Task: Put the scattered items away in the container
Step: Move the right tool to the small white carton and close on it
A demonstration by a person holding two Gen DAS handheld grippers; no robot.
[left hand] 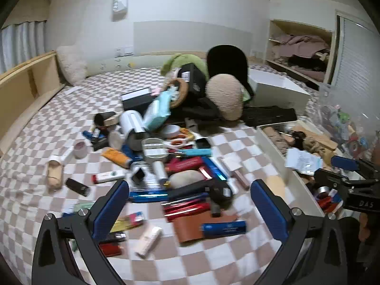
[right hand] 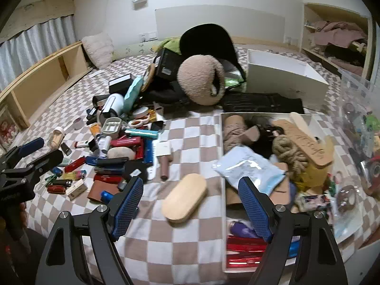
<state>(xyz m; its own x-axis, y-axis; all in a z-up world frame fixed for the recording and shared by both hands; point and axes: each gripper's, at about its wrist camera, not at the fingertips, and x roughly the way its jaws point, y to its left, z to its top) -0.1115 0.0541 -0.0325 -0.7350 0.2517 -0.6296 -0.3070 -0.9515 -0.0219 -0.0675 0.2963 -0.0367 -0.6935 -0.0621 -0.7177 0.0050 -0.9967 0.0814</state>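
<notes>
My left gripper (left hand: pixel 190 204) and right gripper (right hand: pixel 191 204) gape wide, empty; wooden oval (right hand: pixel 184 197) lies just left of the box (right hand: pixel 223 156), ready for 1 short lift.

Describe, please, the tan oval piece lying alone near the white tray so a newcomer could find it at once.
Start at the white tray full of items on the checked bedspread. Just left of its near end, between the right gripper fingers, lies the oval wooden piece. Unlike the heaped clutter further left, it lies alone, flat, plain tan and rounded.
</notes>
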